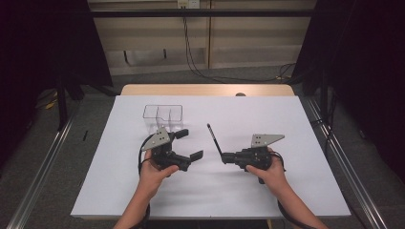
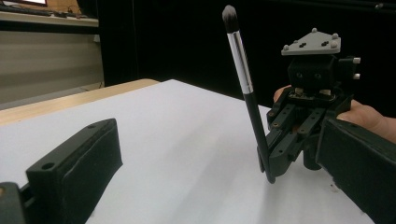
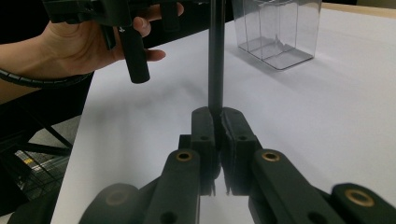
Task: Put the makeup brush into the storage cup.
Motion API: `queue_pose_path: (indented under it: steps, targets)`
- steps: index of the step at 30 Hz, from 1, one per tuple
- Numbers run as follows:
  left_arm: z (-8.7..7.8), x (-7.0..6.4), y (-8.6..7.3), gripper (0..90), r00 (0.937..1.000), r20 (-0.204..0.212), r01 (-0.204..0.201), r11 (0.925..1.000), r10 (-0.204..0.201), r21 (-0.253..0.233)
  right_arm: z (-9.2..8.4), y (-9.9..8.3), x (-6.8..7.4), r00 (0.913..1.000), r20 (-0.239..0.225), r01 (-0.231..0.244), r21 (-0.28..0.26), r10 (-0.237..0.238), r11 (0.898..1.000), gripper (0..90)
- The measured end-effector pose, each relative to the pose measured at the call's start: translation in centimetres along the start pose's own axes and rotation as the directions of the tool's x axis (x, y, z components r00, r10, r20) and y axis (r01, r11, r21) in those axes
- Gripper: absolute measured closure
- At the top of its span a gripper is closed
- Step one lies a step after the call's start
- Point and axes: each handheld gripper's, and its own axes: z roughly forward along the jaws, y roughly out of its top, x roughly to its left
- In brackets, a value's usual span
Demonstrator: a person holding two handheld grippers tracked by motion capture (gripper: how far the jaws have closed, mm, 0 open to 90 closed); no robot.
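A slim black makeup brush with a silver ferrule stands tilted over the white table sheet, bristles up and pointing away. My right gripper is shut on the brush's lower handle end. In the right gripper view the two pads pinch the black handle. My left gripper stands open just left of the brush, with nothing between its jaws. Seen from the left gripper view, the brush rises from the right gripper, beyond the wide-apart left gripper.
A clear plastic organiser box with compartments stands behind the left gripper; it also appears in the right gripper view. The white sheet has a wooden table edge at the back. Metal rails run along both sides on the floor.
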Motion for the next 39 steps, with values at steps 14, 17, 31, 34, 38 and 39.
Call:
queue_pose_path:
  steps: [14,17,31,34,38,39]
  targets:
    - [1.2,-0.3,0.3,0.0,0.9997,0.025,0.007,1.0000,-0.007,0.004,0.3,-0.1,0.2,0.9999,-0.001,0.010,0.009,-0.010,1.000,85.0]
    - [1.4,-0.3,0.4,0.0,0.9994,0.033,0.009,0.9999,-0.010,0.011,0.3,-0.1,0.2,0.9999,-0.003,0.011,0.009,-0.011,1.000,85.0]
    - [2.3,-0.4,0.5,8.5,0.9981,0.060,0.013,0.9999,-0.013,0.002,0.5,-0.1,0.3,0.9999,-0.004,0.013,0.009,-0.013,1.000,85.0]
    - [2.4,-0.5,0.5,14.6,0.9973,0.072,0.014,0.9999,-0.014,0.001,0.5,-0.1,0.4,0.9999,-0.004,0.013,0.010,-0.013,1.000,85.0]
    - [2.5,-0.5,0.4,21.5,0.9951,0.095,0.027,0.9996,-0.027,-0.001,0.6,0.0,0.5,0.9999,-0.005,0.015,0.006,-0.015,1.000,84.9]
    - [2.6,-0.5,0.3,25.2,0.9930,0.113,0.035,0.9994,-0.035,0.000,0.7,0.0,0.5,0.9999,-0.007,0.015,0.005,-0.015,1.000,85.0]
